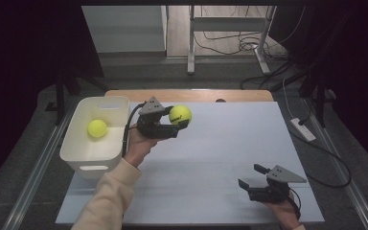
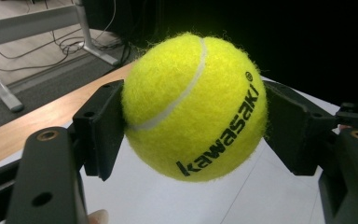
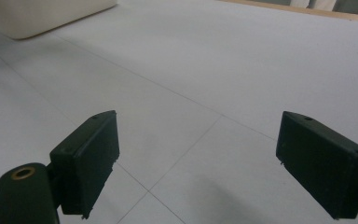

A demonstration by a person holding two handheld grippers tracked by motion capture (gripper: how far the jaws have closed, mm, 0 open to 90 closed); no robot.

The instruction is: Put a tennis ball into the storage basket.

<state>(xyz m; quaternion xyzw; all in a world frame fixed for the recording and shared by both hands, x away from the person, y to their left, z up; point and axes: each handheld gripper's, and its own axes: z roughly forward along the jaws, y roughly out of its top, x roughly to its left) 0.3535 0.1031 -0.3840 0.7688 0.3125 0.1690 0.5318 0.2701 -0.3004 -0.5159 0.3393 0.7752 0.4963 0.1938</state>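
My left gripper (image 1: 178, 119) is shut on a yellow tennis ball (image 1: 180, 114) and holds it above the white table top, just right of the white bin (image 1: 79, 146). In the left gripper view the ball (image 2: 193, 105) sits squeezed between both black jaws, its "kawasaki" print facing the camera. A second yellow tennis ball (image 1: 97, 128) lies inside the bin. Near the table's front right, my right gripper (image 1: 250, 175) rests low over the surface, open, with nothing between its jaws (image 3: 196, 163).
The white bin's wall (image 3: 42, 16) shows at the far left of the right gripper view. A wooden table edge (image 1: 189, 95) runs along the back. Cables and a metal frame (image 1: 230, 36) lie on the floor beyond; a power strip (image 1: 303, 129) sits at the right.
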